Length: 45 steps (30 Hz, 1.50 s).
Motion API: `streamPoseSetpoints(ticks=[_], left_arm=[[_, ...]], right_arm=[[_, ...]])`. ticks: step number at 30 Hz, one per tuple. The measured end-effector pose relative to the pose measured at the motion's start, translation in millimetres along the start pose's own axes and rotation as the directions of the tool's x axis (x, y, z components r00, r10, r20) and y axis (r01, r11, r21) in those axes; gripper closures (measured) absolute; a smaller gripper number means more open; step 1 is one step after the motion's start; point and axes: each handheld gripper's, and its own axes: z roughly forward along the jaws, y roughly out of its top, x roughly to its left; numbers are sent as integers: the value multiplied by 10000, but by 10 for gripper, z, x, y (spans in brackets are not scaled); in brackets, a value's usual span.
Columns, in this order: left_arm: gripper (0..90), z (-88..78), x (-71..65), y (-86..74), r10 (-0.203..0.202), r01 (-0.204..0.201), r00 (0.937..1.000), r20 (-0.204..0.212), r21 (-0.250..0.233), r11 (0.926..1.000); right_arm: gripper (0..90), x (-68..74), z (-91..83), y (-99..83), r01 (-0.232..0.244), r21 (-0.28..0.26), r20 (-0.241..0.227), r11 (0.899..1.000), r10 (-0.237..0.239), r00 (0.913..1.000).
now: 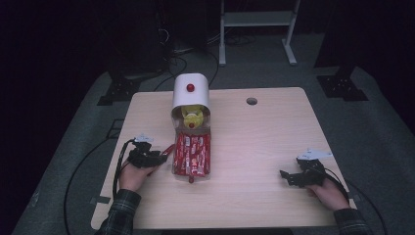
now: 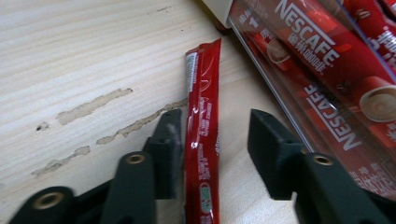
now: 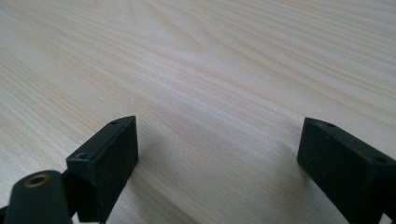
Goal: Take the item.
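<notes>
High view above the table (image 1: 254, 142); both gripper views low, close over its wood.

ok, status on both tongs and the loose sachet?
Left tongs open, straddling the sachet beside the clear box. Right tongs open over bare table. Nothing in the way.

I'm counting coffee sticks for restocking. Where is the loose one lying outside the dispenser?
The loose red stick lies on the wooden table between the left gripper's open fingers, just left of the clear dispenser.
</notes>
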Motion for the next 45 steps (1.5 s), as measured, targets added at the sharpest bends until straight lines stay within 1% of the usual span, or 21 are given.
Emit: streamPoseSetpoints(ticks=[3, 4, 5, 7, 11, 14, 15, 19, 21, 24, 26, 29, 32, 35, 36, 40, 41, 43, 45], left_arm=[[424, -33, 22, -10, 46, -46, 10000, -87, -17, 10000], [407, -41, 24, -18, -7, 6, 9999, -116, -73, 10000], [384, -50, 34, -20, 84, -85, 9998, -169, -105, 9999], [353, -68, 43, -28, 69, -73, 9996, -264, -150, 9999], [277, -101, 79, -42, 179, -188, 9987, -478, -187, 9996], [216, -118, 112, -53, 11, -26, 9976, -696, -216, 9998], [195, -126, 124, -54, 11, -26, 9972, -748, -201, 9998], [161, -160, 170, -68, -166, 130, 9949, -990, -368, 9992], [115, -175, 197, -74, -245, 201, 9921, -1230, -376, 9991], [78, -192, 236, -86, -332, 274, 9885, -1472, -413, 9988], [34, -199, 261, -95, -492, 427, 9858, -1609, -436, 9981], [19, -220, 309, -111, -577, 494, 9828, -1754, -514, 9975], [18, -243, 366, -136, -750, 653, 9788, -1908, -563, 9963], [19, -261, 416, -165, -814, 705, 9745, -2090, -592, 9958], [19, -267, 446, -184, -847, 756, 9717, -2203, -496, 9959], [19, -267, 522, -232, -1067, 995, 9673, -2301, -426, 9941], [19, -267, 522, -232, -1067, 995, 9673, -2301, -426, 9941], [19, -266, 567, -261, -1136, 1088, 9626, -2459, -327, 9935], [19, -261, 591, -277, -1171, 1137, 9610, -2507, -279, 9931]], right_arm=[[113, 0, 0, 0, -3, -1, -3, 10000, 3, 10000], [114, 1, 0, 0, -7, -4, -2, 10000, 7, 10000], [113, 0, 0, 0, -5, -1, -5, 10000, 5, 10000], [114, 0, 0, 0, -3, 0, -4, 10000, 3, 10000], [113, 0, 0, 0, -2, -2, -5, 10000, 2, 10000], [114, 0, 0, 0, -1, -1, -2, 10000, 1, 10000], [114, 0, 0, 0, 1, 0, -2, 10000, -1, 10000], [113, 0, 0, 0, -4, -1, -3, 10000, 4, 10000], [113, 1, 0, 0, -8, -3, -3, 10000, 8, 10000], [113, 0, 0, 0, -3, 0, -2, 10000, 3, 10000], [113, 0, 0, 0, -3, -1, -4, 10000, 3, 10000], [114, 1, 0, 0, -10, -4, -2, 10000, 10, 10000], [114, 0, 0, 0, -2, 1, -2, 10000, 2, 10000], [113, 1, 0, 0, -8, -4, -2, 10000, 8, 10000], [114, 0, 0, 0, -5, 1, -3, 10000, 5, 10000], [113, 0, 0, 0, -2, 0, -1, 10000, 2, 10000], [113, 0, 0, 0, -2, 0, -1, 10000, 2, 10000], [113, 0, 0, 0, -2, 1, 1, 10000, 2, 10000], [113, 0, 0, 0, -3, 1, -3, 10000, 3, 10000]])
